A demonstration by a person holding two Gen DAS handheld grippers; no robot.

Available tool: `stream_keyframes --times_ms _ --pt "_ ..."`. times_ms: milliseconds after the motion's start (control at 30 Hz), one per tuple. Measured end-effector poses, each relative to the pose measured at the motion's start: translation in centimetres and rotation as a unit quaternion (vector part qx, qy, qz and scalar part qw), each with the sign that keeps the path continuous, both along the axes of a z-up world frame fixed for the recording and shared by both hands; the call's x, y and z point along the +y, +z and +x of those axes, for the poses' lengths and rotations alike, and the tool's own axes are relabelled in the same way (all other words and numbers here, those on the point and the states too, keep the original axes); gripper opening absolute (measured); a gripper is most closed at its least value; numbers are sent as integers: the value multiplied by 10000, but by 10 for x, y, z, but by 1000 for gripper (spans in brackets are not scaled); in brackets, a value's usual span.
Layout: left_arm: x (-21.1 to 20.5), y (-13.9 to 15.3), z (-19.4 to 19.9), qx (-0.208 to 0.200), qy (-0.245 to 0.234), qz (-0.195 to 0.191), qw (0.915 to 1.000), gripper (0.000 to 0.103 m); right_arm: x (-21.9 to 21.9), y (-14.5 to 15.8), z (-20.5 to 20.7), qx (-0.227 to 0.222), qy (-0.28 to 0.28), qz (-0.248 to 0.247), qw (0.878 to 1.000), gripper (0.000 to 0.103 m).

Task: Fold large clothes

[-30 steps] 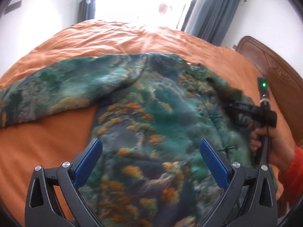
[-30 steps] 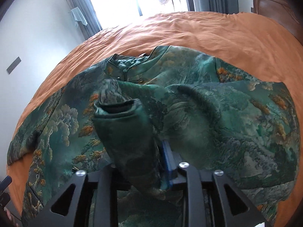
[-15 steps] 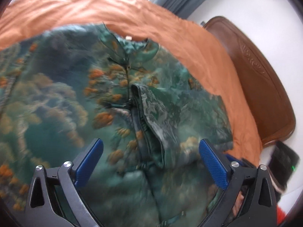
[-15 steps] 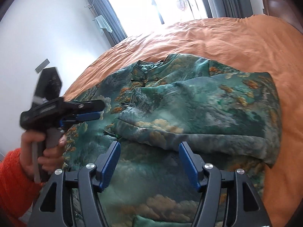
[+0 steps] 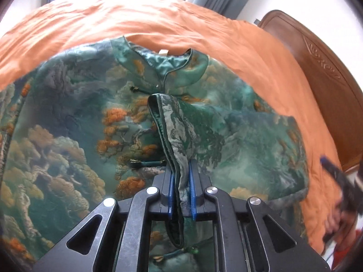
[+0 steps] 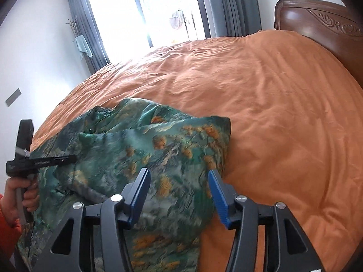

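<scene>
A green satin jacket (image 5: 68, 124) with an orange and grey landscape print lies spread on the orange bed, collar (image 5: 172, 68) at the far side. My left gripper (image 5: 181, 195) is shut on the cuff of the folded-in sleeve (image 5: 174, 122), which lies across the jacket's front. My right gripper (image 6: 179, 195) is open and empty above the jacket's right folded edge (image 6: 172, 145). The left gripper also shows in the right wrist view (image 6: 40, 159) at the left.
The orange bedspread (image 6: 272, 113) stretches far and right of the jacket. A carved wooden headboard (image 6: 329, 25) stands at the right. A window with grey curtains (image 6: 158, 11) lies beyond the bed.
My right gripper let go of the sleeve cuff and drew away to the right. My left gripper moved in and closed on the sleeve cuff.
</scene>
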State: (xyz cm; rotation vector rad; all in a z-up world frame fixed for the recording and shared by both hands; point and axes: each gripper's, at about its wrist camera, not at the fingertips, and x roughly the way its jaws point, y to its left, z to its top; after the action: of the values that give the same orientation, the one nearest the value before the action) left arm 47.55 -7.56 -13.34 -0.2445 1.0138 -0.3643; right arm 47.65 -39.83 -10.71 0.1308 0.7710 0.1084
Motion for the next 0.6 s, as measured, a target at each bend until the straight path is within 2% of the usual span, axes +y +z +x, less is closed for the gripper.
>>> stream_keyframes --times_ms 167,333,467,600 --pt "-5 -25 -5 -6 41 43 10000 13 6 -16 66 126 57 134 9998 50" --pt "11 -37 -5 22 133 -269 9995 16 9 -74 106 1133 97 256 9932 48" --pt "17 -37 -10 -36 101 -215 9997 17 8 -71 94 984 89 246 9948 48" --pt "8 -38 -5 -112 79 -121 9998 17 6 -56 57 836 307 163 9959 48"
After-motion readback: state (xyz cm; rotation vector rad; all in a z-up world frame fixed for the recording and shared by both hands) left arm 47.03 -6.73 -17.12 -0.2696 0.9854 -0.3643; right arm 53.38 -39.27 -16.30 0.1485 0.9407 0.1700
